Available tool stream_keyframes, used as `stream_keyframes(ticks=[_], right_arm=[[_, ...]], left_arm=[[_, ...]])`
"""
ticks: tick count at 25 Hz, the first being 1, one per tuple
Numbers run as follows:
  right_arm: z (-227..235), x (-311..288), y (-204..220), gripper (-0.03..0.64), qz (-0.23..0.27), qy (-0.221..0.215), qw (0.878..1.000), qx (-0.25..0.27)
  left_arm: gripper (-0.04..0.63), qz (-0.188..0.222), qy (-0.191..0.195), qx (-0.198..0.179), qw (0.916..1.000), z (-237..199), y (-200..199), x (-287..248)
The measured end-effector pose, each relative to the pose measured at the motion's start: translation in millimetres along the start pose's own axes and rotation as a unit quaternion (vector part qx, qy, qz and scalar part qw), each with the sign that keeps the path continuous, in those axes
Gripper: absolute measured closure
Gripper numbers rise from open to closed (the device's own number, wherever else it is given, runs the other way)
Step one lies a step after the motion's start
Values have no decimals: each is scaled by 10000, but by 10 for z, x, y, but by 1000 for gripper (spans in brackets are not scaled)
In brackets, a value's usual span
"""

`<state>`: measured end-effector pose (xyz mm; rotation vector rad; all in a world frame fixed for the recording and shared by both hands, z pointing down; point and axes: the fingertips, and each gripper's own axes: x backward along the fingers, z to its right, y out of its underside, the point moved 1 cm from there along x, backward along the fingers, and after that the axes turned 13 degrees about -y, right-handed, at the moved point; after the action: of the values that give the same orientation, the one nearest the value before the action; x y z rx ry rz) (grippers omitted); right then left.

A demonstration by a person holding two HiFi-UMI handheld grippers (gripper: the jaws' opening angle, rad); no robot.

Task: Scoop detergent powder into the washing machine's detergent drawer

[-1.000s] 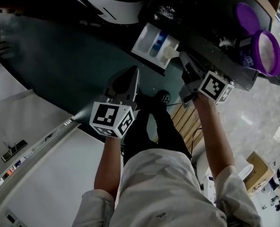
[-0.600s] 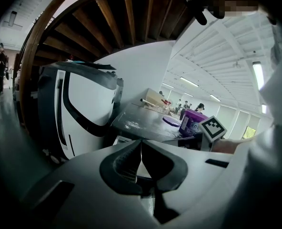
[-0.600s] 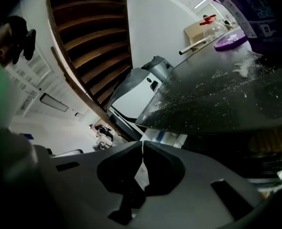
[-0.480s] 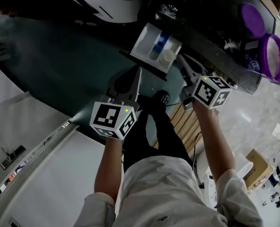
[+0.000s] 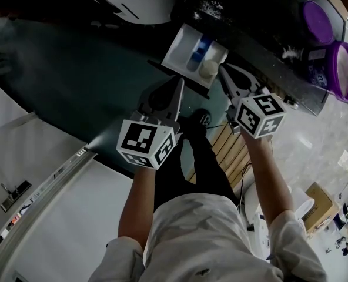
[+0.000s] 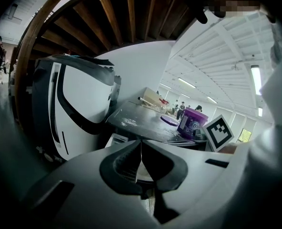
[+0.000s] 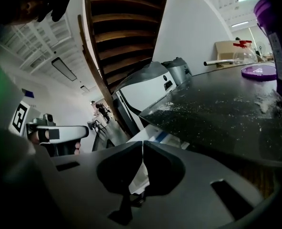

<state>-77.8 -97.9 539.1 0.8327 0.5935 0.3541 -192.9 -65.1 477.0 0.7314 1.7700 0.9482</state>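
Observation:
The washing machine's white detergent drawer (image 5: 184,47) stands pulled out, with a blue divider and a mound of white powder (image 5: 208,68) in its right compartment. My left gripper (image 5: 178,84) is shut and empty, its tips just below the drawer's front edge. My right gripper (image 5: 223,70) is also shut and empty, its tips beside the powder mound at the drawer's right corner. The open purple detergent tub (image 5: 340,70) and its lid (image 5: 317,21) sit on the dark machine top. In the gripper views both jaws meet, left gripper (image 6: 141,145) and right gripper (image 7: 143,146). No scoop shows.
Spilled powder (image 5: 208,7) dusts the dark machine top (image 5: 262,22), with more beside the tub. A white and black machine body (image 6: 79,109) stands left of the drawer. A wooden slatted board (image 5: 230,148) lies below. A cardboard box (image 5: 321,207) sits on the floor at right.
The left gripper has edged up and to the right, closer to the drawer. The right gripper's cube has shifted slightly left. Both stayed shut.

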Motion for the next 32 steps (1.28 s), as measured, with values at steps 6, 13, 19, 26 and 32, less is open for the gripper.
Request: stream_keyframes(ticks=[6,13,19,26,32], right_arm=[[-38,-41,4,606,-181,76,9981,579],[-59,-65,-20,606,-325,165,9931,1111],[-51,-75,-38,607,-372,192,9895,1386],[-45,-81,-62,607,-519,271,9814,1828],[-36,-100,-86,607,-638,375,9726,2202]], left_arm=[[575,-28,-1,57,10000,-30,34,-33],[575,-52,16,77,10000,-63,65,-38],[575,-40,38,63,10000,-78,55,-35],[575,-17,25,64,10000,-96,41,-25],[575,-37,16,81,10000,-128,68,-9]])
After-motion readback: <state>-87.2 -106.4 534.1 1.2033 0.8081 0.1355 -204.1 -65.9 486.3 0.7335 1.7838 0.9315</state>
